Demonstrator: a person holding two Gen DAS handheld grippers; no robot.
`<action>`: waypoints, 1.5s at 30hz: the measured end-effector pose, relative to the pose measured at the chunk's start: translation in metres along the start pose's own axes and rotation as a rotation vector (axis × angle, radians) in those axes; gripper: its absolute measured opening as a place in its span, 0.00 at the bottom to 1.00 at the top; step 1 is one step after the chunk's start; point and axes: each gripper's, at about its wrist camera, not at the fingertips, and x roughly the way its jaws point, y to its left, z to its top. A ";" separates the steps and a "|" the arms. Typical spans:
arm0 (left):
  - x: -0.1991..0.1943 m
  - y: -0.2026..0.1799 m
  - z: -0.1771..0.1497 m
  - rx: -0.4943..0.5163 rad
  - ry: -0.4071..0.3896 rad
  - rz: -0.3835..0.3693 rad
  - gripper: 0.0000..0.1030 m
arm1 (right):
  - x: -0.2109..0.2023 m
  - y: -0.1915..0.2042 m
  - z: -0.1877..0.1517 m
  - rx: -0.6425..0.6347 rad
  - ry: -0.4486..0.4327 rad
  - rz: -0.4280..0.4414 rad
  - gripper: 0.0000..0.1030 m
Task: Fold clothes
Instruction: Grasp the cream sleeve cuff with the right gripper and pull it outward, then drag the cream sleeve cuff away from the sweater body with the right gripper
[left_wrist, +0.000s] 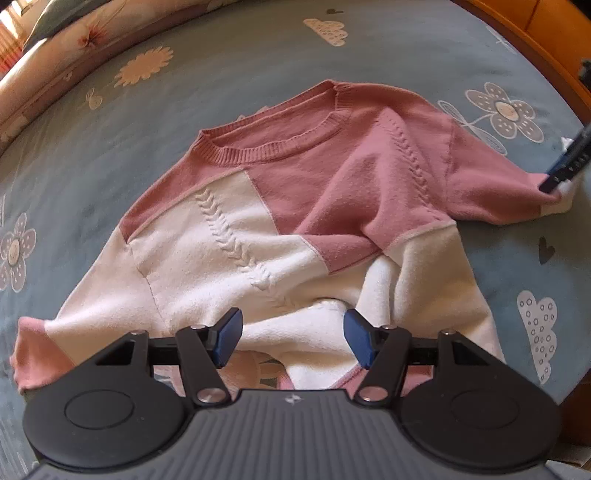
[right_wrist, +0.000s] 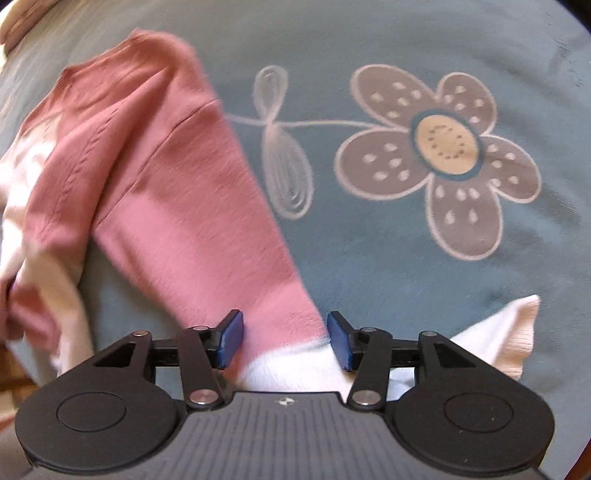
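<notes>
A pink and white knit sweater (left_wrist: 295, 206) lies front up on the blue-grey bed sheet (left_wrist: 221, 74), neckline at the far side. My left gripper (left_wrist: 293, 338) hovers over its rumpled white hem, open, with cloth below the gap and neither pad pressing on it. The sweater's pink sleeve (right_wrist: 192, 206) runs down to a white cuff (right_wrist: 495, 339). My right gripper (right_wrist: 285, 339) is open and straddles the sleeve near the cuff, the cloth lying loose between the blue pads. In the left wrist view the right gripper (left_wrist: 565, 162) shows at the right edge, over the cuff.
A flowered pillow or quilt (left_wrist: 74, 40) lies along the far left of the bed. A wooden bed frame (left_wrist: 535, 22) runs along the far right. A large flower print (right_wrist: 443, 155) marks the sheet beside the sleeve.
</notes>
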 end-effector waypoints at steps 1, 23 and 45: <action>0.001 0.000 0.001 -0.002 0.001 0.000 0.60 | -0.002 0.000 -0.001 0.001 0.002 0.027 0.39; 0.005 -0.005 0.024 0.040 -0.001 0.008 0.60 | -0.073 -0.043 0.050 -0.030 -0.199 -0.462 0.10; 0.013 -0.017 0.030 0.082 0.014 -0.017 0.60 | -0.104 -0.127 -0.096 0.733 -0.586 -0.218 0.54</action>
